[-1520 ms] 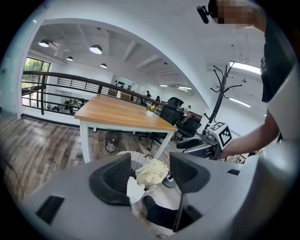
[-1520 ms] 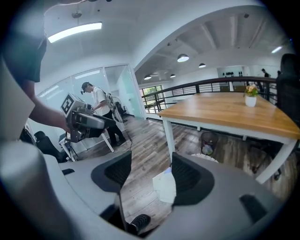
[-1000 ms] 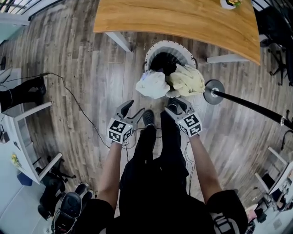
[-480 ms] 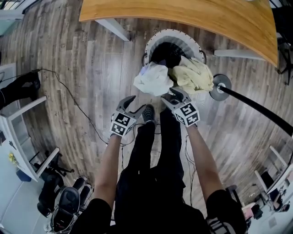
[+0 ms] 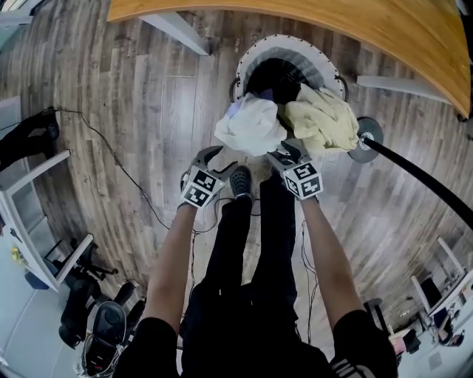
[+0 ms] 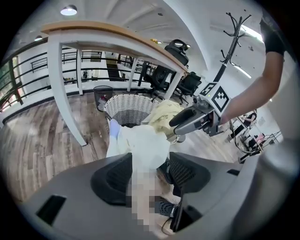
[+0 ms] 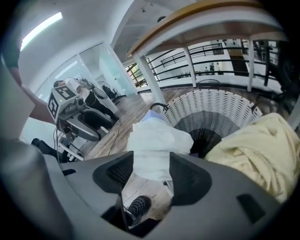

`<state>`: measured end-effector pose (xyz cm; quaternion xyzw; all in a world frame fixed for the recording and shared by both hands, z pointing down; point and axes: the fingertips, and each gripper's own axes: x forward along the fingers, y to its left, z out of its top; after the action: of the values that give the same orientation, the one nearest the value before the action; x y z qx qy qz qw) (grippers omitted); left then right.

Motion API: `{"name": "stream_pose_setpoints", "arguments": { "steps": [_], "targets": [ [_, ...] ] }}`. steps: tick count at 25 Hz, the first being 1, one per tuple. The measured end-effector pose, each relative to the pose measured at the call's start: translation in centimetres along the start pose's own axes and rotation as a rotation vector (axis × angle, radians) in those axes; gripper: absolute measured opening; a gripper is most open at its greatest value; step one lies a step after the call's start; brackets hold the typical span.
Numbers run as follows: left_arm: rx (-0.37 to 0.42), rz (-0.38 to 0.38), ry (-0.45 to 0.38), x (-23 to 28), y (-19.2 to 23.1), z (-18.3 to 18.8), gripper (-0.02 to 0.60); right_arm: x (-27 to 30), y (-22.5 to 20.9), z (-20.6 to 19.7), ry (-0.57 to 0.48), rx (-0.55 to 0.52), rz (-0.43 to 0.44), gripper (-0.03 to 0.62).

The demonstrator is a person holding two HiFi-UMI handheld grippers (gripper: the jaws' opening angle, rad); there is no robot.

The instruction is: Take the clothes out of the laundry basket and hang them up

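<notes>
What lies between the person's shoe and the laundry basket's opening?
A white garment, draped over the laundry basket's near rim; the head view shows it.

The round woven laundry basket point(image 5: 290, 43) is white with a fine lattice weave, and its inside is black. One crumpled cloth garment point(image 5: 251, 127) is plain white and the other crumpled cloth garment point(image 5: 325, 122) is pale butter yellow. A small scrap of fabric point(image 5: 235, 109) shows lavender-blue. The curved wooden tabletop point(image 5: 295, 11) is honey-orange with a faint grain, and its slanted legs point(image 5: 177, 33) are white. The plank floor point(image 5: 133, 111) is streaked grey-brown (each board shaded a little differently). The person's trousers point(image 5: 251, 244) are black and the shoe point(image 5: 239, 181) is dark grey. The two-jaw left gripper point(image 5: 216, 159) is dark grey, its cube patterned in black-and-white squares. The coat stand's pole point(image 5: 421, 173) is black and its round base point(image 5: 367, 140) is grey.
</notes>
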<state>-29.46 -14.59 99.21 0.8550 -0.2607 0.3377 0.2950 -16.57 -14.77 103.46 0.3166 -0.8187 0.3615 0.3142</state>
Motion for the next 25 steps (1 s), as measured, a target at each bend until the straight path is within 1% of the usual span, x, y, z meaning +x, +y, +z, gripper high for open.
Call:
{"name": "stream_pose_setpoints", "arguments": {
  "steps": [3,6,9,12,14,16,17,20,22,23,25],
  "targets": [
    [0.013,0.012,0.037,1.7,1.4,-1.3,0.264,1.6,-1.3,-0.5,0.02,-0.001,-0.044,0.253],
    [0.042,0.027,0.067,3.1,2.6,-2.0,0.264,3.6,-1.8,-1.2,0.059,-0.007,-0.045,0.255],
    [0.061,0.022,0.085,4.4,3.1,-2.4,0.264,5.1,-2.2,-2.1,0.097,-0.011,-0.043,0.253],
    [0.06,0.017,0.121,6.0,3.5,-3.3,0.264,6.0,-2.5,-2.7,0.113,0.0,-0.037,0.218],
    [0.045,0.01,0.162,6.9,3.6,-4.1,0.262,6.0,-2.1,-2.8,0.11,-0.003,-0.025,0.148],
    [0.009,-0.005,0.173,7.6,3.5,-4.3,0.235,5.9,-1.5,-3.0,0.113,-0.01,-0.018,0.084],
    [-0.006,-0.01,0.166,7.7,3.5,-4.1,0.198,5.8,-1.4,-3.0,0.113,-0.009,-0.017,0.039],
    [-0.019,-0.017,0.172,7.7,2.9,-3.7,0.079,5.4,-1.6,-3.1,0.106,0.023,-0.013,0.025],
    [-0.019,-0.022,0.176,7.6,2.6,-3.7,0.066,4.9,-1.7,-3.0,0.101,0.035,-0.01,0.023],
    [-0.021,-0.022,0.174,7.5,2.6,-3.7,0.048,4.7,-1.7,-2.8,0.095,0.033,-0.011,0.023],
    [-0.03,-0.02,0.16,7.1,2.7,-3.5,0.038,4.2,-1.6,-2.3,0.081,0.031,-0.016,0.023]
  ]
}}
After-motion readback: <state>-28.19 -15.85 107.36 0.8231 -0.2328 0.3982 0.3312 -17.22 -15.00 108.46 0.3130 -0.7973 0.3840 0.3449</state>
